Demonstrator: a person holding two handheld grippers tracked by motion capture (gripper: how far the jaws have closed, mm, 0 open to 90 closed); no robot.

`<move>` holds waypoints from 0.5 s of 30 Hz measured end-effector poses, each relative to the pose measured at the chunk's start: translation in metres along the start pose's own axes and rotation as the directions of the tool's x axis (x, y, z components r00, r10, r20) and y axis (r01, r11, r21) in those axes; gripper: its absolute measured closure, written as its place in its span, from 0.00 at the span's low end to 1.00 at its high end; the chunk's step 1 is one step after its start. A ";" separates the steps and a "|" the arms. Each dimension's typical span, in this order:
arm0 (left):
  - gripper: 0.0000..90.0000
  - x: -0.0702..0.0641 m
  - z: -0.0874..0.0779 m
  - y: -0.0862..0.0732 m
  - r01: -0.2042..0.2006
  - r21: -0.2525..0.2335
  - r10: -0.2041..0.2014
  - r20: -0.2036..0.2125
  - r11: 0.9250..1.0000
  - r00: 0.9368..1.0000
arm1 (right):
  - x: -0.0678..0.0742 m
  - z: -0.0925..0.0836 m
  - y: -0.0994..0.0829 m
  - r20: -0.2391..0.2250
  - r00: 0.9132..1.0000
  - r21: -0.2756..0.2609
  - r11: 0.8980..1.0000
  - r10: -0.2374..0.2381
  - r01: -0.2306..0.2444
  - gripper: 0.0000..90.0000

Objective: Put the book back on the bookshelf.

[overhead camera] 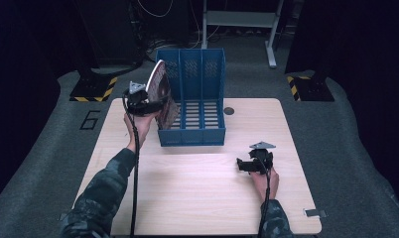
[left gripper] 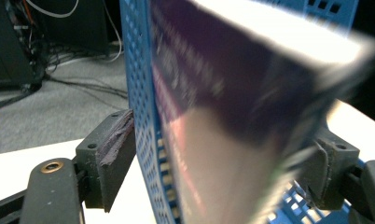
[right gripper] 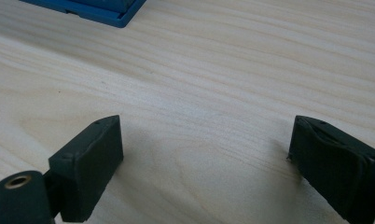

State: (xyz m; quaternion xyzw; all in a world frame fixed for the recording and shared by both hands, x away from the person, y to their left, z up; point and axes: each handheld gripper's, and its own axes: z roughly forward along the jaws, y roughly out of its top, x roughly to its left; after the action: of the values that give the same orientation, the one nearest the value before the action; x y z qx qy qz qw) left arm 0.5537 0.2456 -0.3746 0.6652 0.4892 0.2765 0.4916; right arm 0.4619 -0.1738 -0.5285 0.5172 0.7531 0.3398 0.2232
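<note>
Dark room, cables on the floor, pale wood counter (overhead camera: 197,198). Your left gripper (overhead camera: 147,102) looks to have a book (overhead camera: 163,94) between its jaws, but in the left gripper view one jaw stands apart from the cover, so I can't tell whether the grip is closed. You hold the book tilted over the blue file rack (overhead camera: 197,99), at its left slot, likely to drop it in. Your right gripper (overhead camera: 247,165) rests wide open and empty on the counter, well apart.

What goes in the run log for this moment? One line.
left hand-held gripper: open around book at blue file rack | right hand-held gripper: open, over table
</note>
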 end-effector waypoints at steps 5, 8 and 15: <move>0.26 0.003 0.003 -0.006 0.007 0.021 -0.007 -0.001 1.000 1.000 | 0.000 0.000 0.000 0.000 1.000 -0.003 1.000 0.000 0.000 0.11; 0.31 0.003 0.007 -0.011 0.022 0.045 -0.022 0.000 0.999 1.000 | 0.000 0.000 0.000 0.000 1.000 -0.004 1.000 0.001 -0.001 0.11; 0.48 0.000 0.012 -0.016 0.033 0.054 -0.032 -0.002 0.998 0.999 | 0.000 0.000 0.000 0.001 1.000 -0.004 1.000 0.002 -0.002 0.11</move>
State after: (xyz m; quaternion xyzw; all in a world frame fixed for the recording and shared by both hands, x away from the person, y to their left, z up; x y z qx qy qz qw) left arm 0.5575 0.2419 -0.3941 0.6700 0.5074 0.2555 0.4778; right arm 0.4619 -0.1737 -0.5287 0.5177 0.7519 0.3411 0.2242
